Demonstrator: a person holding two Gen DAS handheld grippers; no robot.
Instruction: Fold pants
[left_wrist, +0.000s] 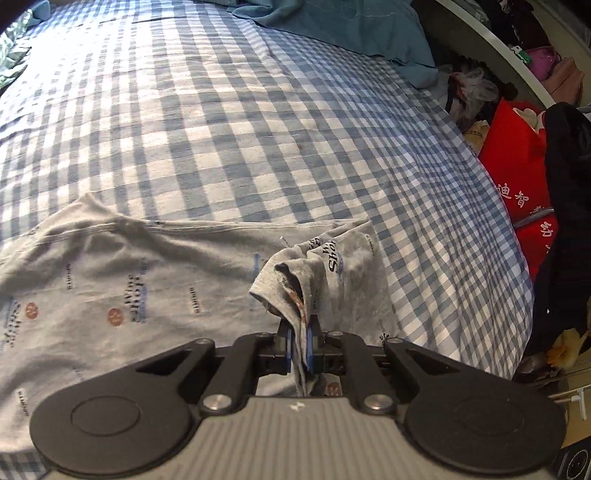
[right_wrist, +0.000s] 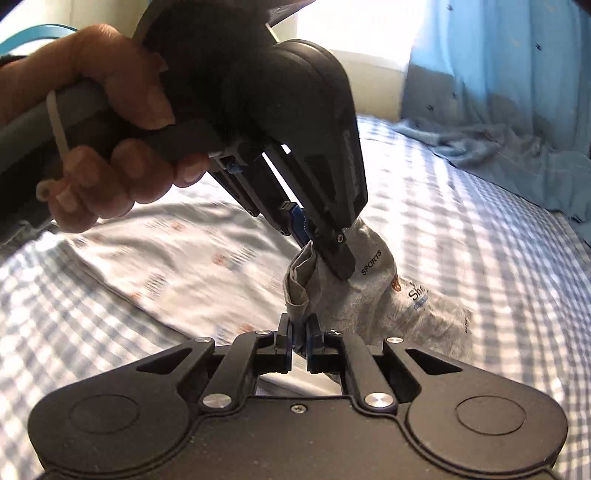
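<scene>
Grey printed pants (left_wrist: 155, 280) are lying across the lower left of the left wrist view, spread on a bed (left_wrist: 229, 122) covered in blue-and-white check, while one end of them is bunching up toward the lower centre of the frame. The left hand-held gripper (left_wrist: 300, 341) is pinching that bunched end, its jaws nearly closed with a strip of fabric hanging down between the blue pads. In the right wrist view the right hand-held gripper (right_wrist: 300, 341) is clamping the same gathered end at the lower centre, jaws likewise almost together on cloth, and the left tool is reaching in from the upper left, gripped by a hand (right_wrist: 99, 122), biting the fabric just above.

Both grips are sitting close together on one end, probably so the cloth can be carried as one edge over the rest of the garment, which is staying flat on the bed as an anchor. Judging by this, the fold is only beginning.

A teal blanket (left_wrist: 343, 26) is crumpled at the top of the frame, well apart from the work.
</scene>
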